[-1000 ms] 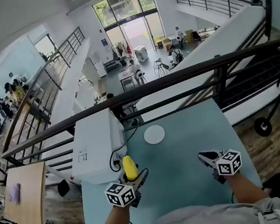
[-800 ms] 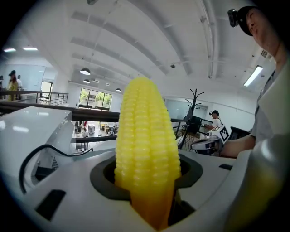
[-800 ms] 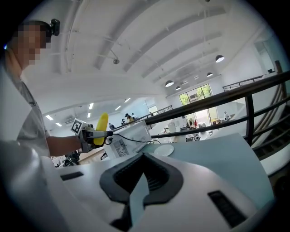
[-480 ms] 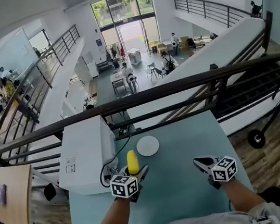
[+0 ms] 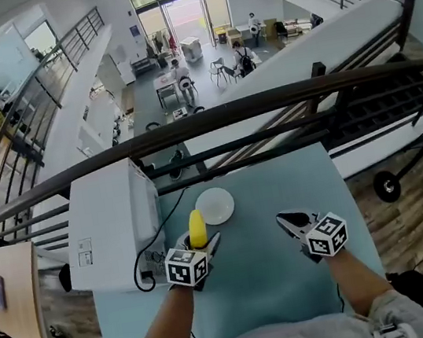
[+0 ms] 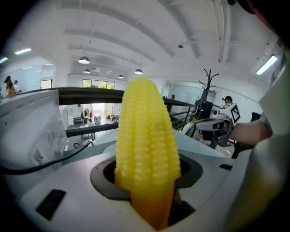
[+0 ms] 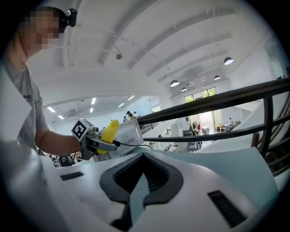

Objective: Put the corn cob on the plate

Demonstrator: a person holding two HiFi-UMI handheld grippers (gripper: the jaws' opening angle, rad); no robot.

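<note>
Left gripper point(image 5: 204, 245) over the left half of the pale teal surface point(image 5: 279, 297). Its fingers grasp the yellow corn cob point(image 5: 197, 228) by the lower end. Cob stands tip-up, leaning toward the far edge, clear of the surface

Right gripper point(image 5: 286, 222) alongside, toward the right edge, well apart. Fingers clenched, nothing between them

Just past the cob: round white plate point(image 5: 219, 205), nearer the far edge, left of centre. Cob tip overlaps its near-left rim in the head view; contact cannot be told

White box point(image 5: 113, 227) along the left edge, black cable point(image 5: 151, 249) trailing from it

Dark railing point(image 5: 265, 104) beyond the far edge
</note>
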